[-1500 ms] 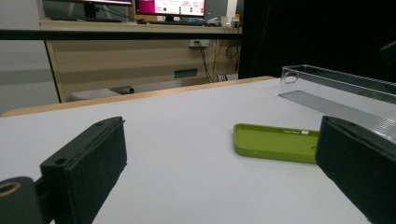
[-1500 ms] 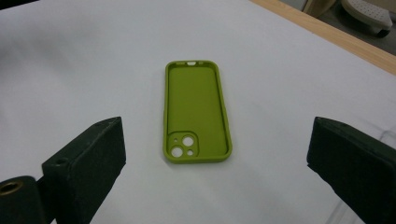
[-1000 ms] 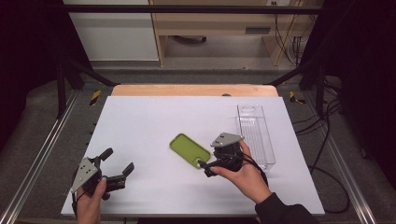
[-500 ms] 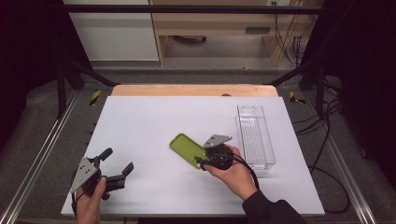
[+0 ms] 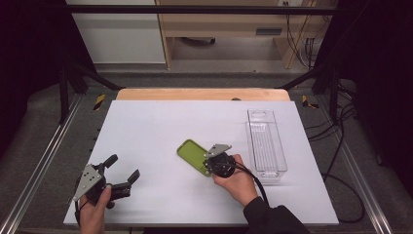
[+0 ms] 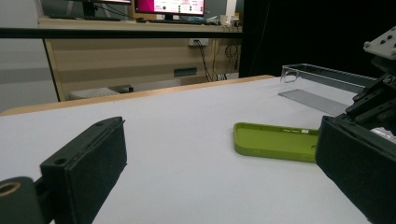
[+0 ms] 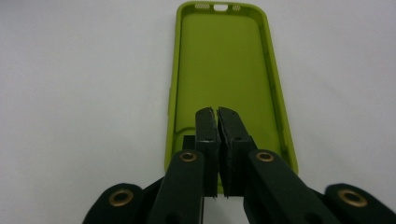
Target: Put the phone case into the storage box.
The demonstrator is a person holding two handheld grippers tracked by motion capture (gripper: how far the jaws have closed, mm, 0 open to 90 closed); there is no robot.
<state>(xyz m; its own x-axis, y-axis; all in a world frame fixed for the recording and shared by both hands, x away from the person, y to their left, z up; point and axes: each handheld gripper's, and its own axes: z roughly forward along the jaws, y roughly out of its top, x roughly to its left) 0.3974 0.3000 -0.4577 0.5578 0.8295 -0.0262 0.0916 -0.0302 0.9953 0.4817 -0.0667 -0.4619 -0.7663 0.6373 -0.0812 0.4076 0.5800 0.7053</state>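
A lime-green phone case [image 5: 192, 153] [image 6: 275, 140] [image 7: 219, 70] lies hollow side up on the white table [image 5: 160, 122], right of its middle. My right gripper [image 5: 207, 165] [image 7: 217, 112] hangs over the case's near end and points along it. Its jaws have just been closing and now meet, shut, with nothing visible between the pads. The case's near edge is hidden beneath them. My left gripper [image 5: 122, 168] [image 6: 219, 140] rests open near the front left corner, well apart from the case, with nothing between its jaws. The right gripper [image 6: 373, 98] also shows at the left gripper view's right edge.
A clear plastic bin [image 5: 265, 141] [image 6: 322, 74] stands lengthwise just right of the case and the right hand. A wooden strip runs along the table's far edge [image 5: 202, 93]. Metal rails and cables flank both sides.
The right gripper has come down and to the left onto the case's near end, and its jaws have gone from wide open to shut. The left gripper has not moved.
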